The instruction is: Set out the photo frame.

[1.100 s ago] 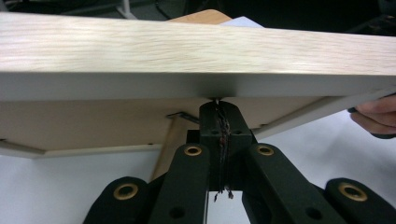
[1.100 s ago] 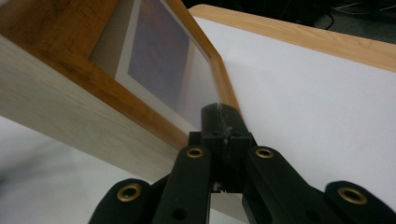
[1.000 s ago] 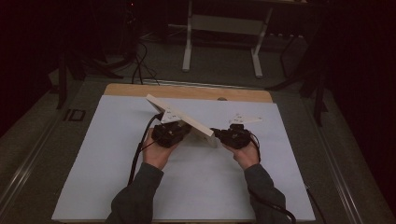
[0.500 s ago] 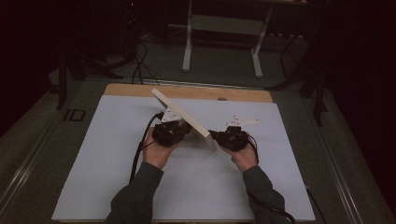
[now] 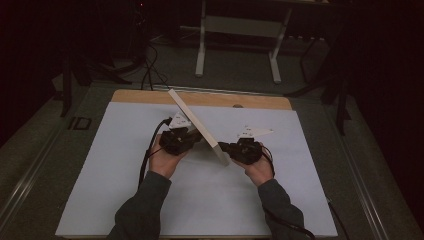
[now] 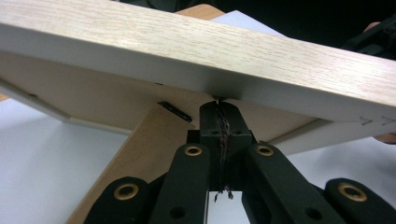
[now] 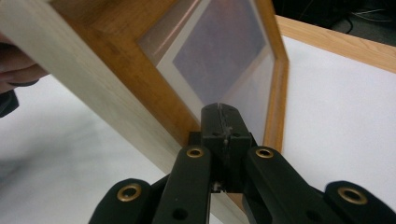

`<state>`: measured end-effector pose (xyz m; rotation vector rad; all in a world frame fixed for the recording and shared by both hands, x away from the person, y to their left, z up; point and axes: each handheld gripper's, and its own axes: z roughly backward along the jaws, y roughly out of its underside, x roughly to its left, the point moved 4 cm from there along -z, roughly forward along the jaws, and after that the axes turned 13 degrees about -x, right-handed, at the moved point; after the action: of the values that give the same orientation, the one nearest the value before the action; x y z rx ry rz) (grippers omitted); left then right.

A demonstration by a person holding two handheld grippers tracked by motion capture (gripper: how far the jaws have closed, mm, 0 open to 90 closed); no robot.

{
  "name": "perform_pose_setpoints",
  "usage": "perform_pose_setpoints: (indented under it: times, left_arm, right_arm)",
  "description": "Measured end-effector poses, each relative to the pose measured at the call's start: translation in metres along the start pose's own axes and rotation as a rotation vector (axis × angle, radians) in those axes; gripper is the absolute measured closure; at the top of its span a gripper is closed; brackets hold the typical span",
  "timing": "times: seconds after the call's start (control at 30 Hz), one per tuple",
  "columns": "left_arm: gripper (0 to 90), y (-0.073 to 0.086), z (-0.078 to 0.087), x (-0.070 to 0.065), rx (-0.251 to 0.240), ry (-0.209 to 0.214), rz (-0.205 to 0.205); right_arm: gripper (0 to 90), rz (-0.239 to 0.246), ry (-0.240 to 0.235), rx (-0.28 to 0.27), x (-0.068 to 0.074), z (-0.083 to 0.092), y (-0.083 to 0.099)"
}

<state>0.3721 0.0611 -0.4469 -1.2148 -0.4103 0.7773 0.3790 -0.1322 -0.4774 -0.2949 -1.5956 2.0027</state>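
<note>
Pale oak-grained wood forms the flat rectangular picture frame (image 5: pixel 197 125), which stands tilted on edge over the middle of the counter, held up between the two grippers and running from the far left down toward the near right in the high view. The left gripper view shows its pale back panel (image 6: pixel 93 93) with a wooden easel stand (image 6: pixel 140 149) slanting down from it and a small dark clip on the backing; the right gripper view shows its front, a glazed pane over a greyish sheet (image 7: pixel 224 56) inside a warmer brown inner border. No writing can be read on the frame; faint pencil-like marks sit on its edge at the far right of the left gripper view, too small to make out. The left gripper (image 5: pixel 180 140) presses against the frame from the back side, its fingers closed together with the tips meeting the underside of the frame's edge. The right gripper (image 5: pixel 235 148) meets the frame's lower near end, its fingers also closed tight, tips against the front by the corner; whether either pair actually pinches any wood I cannot tell. Each gripper carries a grey three-cornered plate with small dark marks, unreadable. Both hands and dark grey sleeves come in from the bottom. A white sheet (image 5: pixel 125 200) covers the light wooden counter (image 5: pixel 150 96), whose bare strip shows along the far edge. Beyond lies a dark floor with cables and a white metal stand (image 5: pixel 240 30), its top cut off.
</note>
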Motion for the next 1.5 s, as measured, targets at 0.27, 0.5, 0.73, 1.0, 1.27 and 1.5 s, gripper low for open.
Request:
perform_pose_setpoints:
  times: [0.27, 0.5, 0.73, 1.0, 1.27, 1.5]
  left_arm:
    - [90.0, -0.002, 0.002, 0.005, -0.003, 0.008, 0.001]
    - [90.0, -0.002, 0.002, 0.008, -0.003, 0.013, 0.003]
    - [90.0, -0.004, 0.002, 0.009, -0.002, 0.023, -0.007]
    - [90.0, -0.006, 0.005, 0.001, 0.000, 0.045, -0.034]
    - [90.0, -0.006, 0.005, 0.003, 0.004, 0.065, -0.022]
    - [90.0, -0.007, 0.005, 0.005, 0.012, 0.077, -0.017]
  right_arm:
    - [90.0, 0.012, -0.019, 0.006, 0.005, -0.002, 0.000]
    - [90.0, 0.026, -0.035, 0.013, 0.011, -0.004, 0.000]
    - [90.0, 0.045, -0.049, 0.017, 0.016, -0.006, -0.001]
    - [90.0, 0.047, -0.044, 0.018, 0.016, -0.005, -0.001]
    - [90.0, 0.058, -0.057, 0.032, 0.021, -0.004, -0.001]
    - [90.0, 0.063, -0.064, 0.032, 0.024, -0.006, -0.001]
